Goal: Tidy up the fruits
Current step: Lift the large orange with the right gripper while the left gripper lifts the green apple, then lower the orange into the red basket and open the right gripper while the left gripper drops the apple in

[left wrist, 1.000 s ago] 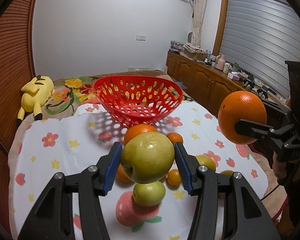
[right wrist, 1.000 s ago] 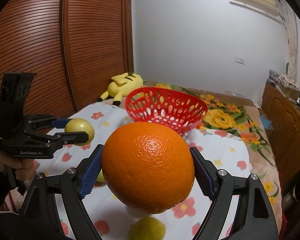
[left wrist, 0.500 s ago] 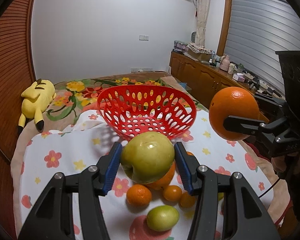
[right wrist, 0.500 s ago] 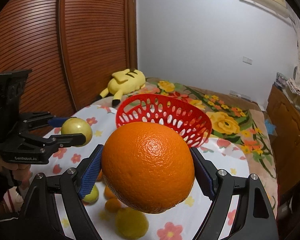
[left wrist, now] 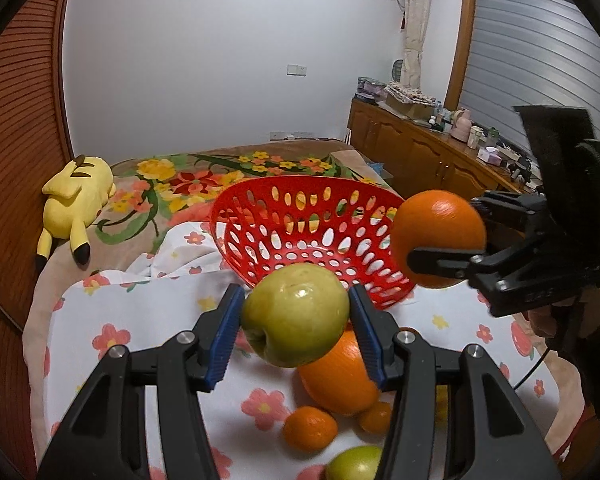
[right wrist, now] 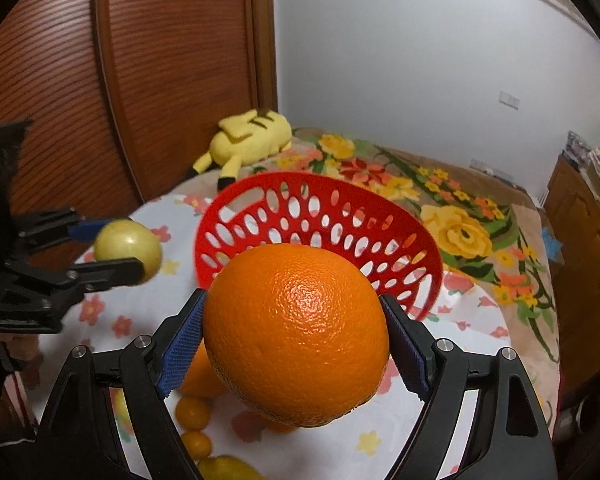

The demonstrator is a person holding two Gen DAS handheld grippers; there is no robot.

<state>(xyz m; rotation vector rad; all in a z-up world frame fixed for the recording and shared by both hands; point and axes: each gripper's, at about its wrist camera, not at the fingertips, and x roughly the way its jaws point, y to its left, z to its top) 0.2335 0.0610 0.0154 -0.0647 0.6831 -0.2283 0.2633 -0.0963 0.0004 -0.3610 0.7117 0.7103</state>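
My left gripper [left wrist: 296, 320] is shut on a green apple [left wrist: 295, 313], held in the air just in front of the red perforated basket [left wrist: 260, 216]. My right gripper [right wrist: 296, 336] is shut on a large orange [right wrist: 296, 334], held near the basket's rim [right wrist: 260, 182]. In the left wrist view the orange [left wrist: 438, 238] hangs at the basket's right edge. In the right wrist view the apple [right wrist: 127, 245] hangs left of the basket. The basket looks empty inside. Loose fruit lies below: a big orange [left wrist: 338, 382], small tangerines [left wrist: 310, 428] and another green apple [left wrist: 354, 462].
The fruit lies on a white flowered cloth [left wrist: 100, 320] over a floral bedspread [left wrist: 188, 180]. A yellow plush toy [left wrist: 76, 196] lies at the back left by a wooden slatted wall. A wooden sideboard [left wrist: 428, 152] with clutter stands to the right.
Both grippers have moved forward toward the basket with their fruit still held. The basket looks larger and nearer, and the loose fruit has slid lower in both views.
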